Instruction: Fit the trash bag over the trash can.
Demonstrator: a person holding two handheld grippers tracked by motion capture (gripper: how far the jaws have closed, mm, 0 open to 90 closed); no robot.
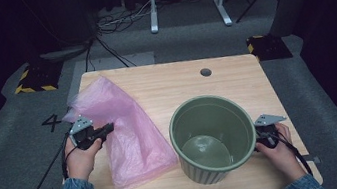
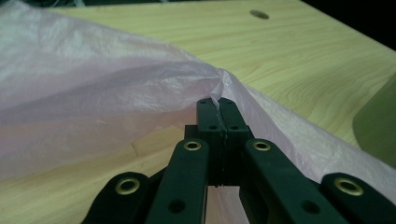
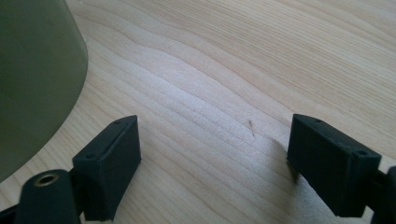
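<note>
My left hand-held gripper (image 1: 109,129) has its jaws pressed together on a fold of the pink plastic bag (image 1: 126,131), pinching the thin film right at the tips; in the left gripper view (image 2: 218,103) the film puckers into a small peak where the pads meet and lifts off the table (image 1: 179,80) there. The bag lies on the left part of the table, its far end reaching toward the far left corner and its near end spread flat close to the near edge. How many layers of film I hold I cannot make out, since the jaws cover the pinched part and the film is cloudy.

My right hand-held gripper (image 1: 257,138) sits at the near right, just beside the green bucket (image 1: 213,138), and in the high view the bucket's rim hides its tips. The right gripper view (image 3: 215,163) shows the jaws spread wide over bare wood with nothing between them, the bucket's wall (image 3: 32,79) cut off at the left edge. The bucket stands upright, right of the bag, and whether the two touch I cannot tell.
</note>
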